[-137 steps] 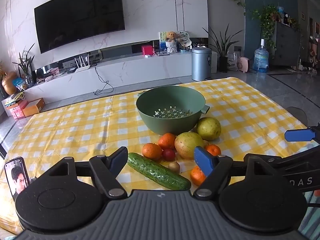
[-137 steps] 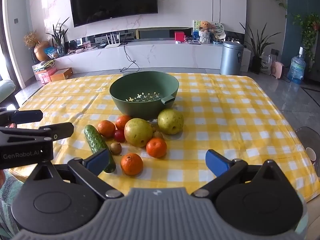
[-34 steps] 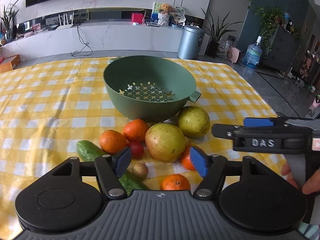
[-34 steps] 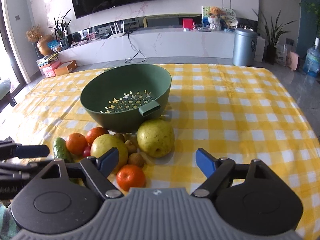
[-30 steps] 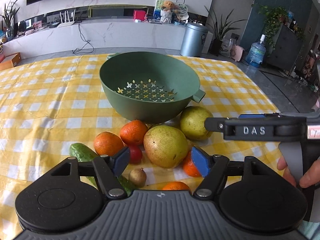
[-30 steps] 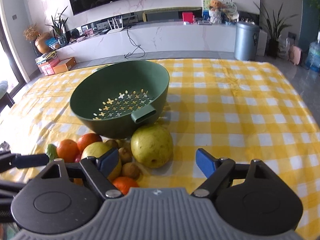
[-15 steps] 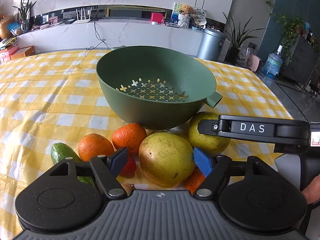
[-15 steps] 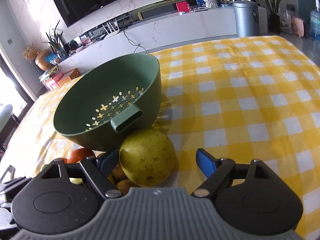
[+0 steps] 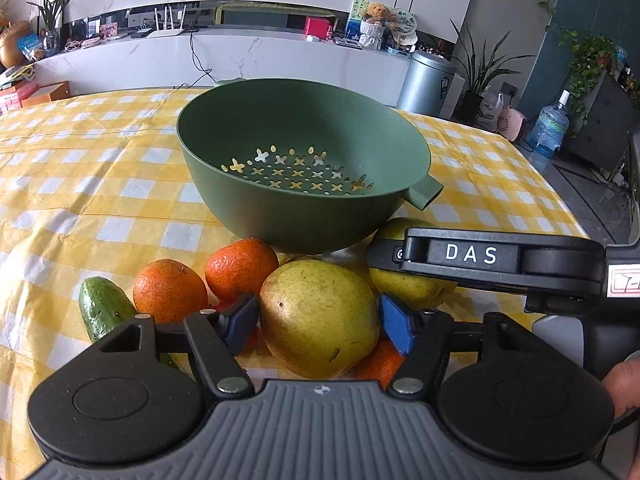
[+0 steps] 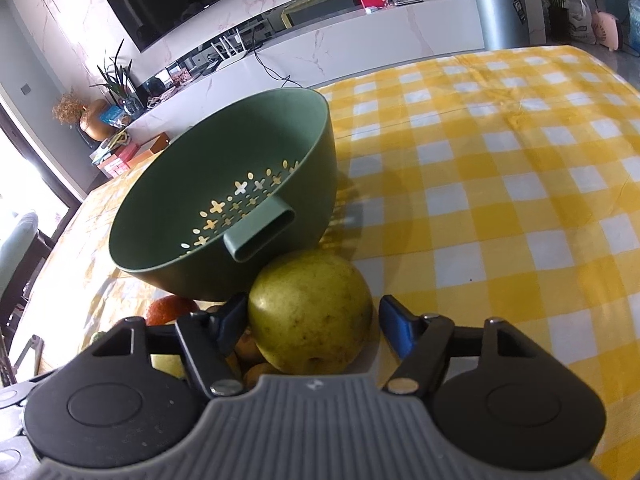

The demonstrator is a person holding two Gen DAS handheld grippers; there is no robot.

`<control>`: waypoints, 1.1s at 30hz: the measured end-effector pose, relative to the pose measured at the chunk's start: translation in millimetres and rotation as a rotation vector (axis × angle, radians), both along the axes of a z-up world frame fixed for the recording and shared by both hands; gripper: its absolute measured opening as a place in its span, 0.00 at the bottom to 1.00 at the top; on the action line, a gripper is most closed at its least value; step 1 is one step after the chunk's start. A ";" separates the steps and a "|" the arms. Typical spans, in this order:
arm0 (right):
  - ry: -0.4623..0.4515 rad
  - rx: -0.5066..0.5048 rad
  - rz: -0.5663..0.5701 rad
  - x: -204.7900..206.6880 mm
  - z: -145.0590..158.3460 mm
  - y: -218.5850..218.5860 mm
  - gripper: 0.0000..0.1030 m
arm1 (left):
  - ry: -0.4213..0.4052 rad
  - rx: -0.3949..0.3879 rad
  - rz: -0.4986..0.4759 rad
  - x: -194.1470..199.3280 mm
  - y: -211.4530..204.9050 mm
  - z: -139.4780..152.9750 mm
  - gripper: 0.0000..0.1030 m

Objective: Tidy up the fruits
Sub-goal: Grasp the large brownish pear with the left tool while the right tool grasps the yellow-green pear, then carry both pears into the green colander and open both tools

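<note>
Closing around one pear each, left hand-held gripper (image 9: 318,322) seemingly touching, right hand-held gripper (image 10: 312,326) not yet gripping.

White letters "DAS" stand on the right tool's (image 9: 408,280) black side — nothing else legible.

The checked cloth (image 10: 520,208) lies open right of the green colander (image 10: 224,204), whose near side is crowded by fruit.

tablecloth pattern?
Yellow-and-white check tablecloth; it shows best in the right wrist view.
</note>
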State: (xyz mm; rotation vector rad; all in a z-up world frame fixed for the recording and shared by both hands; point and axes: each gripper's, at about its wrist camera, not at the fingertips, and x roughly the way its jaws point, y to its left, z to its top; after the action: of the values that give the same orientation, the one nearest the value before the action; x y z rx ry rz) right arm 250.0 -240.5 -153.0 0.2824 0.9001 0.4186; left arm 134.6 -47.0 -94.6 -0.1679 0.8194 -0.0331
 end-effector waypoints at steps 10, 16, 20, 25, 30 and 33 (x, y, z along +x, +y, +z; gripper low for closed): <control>0.014 -0.021 -0.018 -6.3 2.9 -5.0 0.61 | 0.006 0.002 0.009 -2.7 0.1 9.9 0.73; 0.018 -0.009 -0.081 -20.8 9.2 -23.7 0.61 | -0.050 0.008 -0.016 -20.0 3.4 35.3 0.73; -0.081 -0.032 -0.093 -42.6 30.3 -31.7 0.61 | -0.084 0.002 -0.032 -28.2 11.9 55.2 0.73; -0.221 -0.026 -0.048 -60.6 60.9 -33.8 0.61 | -0.106 0.004 -0.098 -20.2 26.3 85.6 0.73; -0.289 -0.052 0.040 -53.9 83.2 -17.4 0.61 | -0.078 0.030 -0.171 11.5 38.5 113.7 0.73; -0.312 -0.108 0.117 -39.3 94.0 1.6 0.61 | -0.049 0.074 -0.215 39.1 41.6 120.9 0.73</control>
State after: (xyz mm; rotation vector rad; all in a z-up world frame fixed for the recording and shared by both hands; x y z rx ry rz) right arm 210.7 -238.9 -59.0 0.0619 0.6316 0.5046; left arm 173.7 -5.4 26.3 -0.0088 0.7856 -0.2084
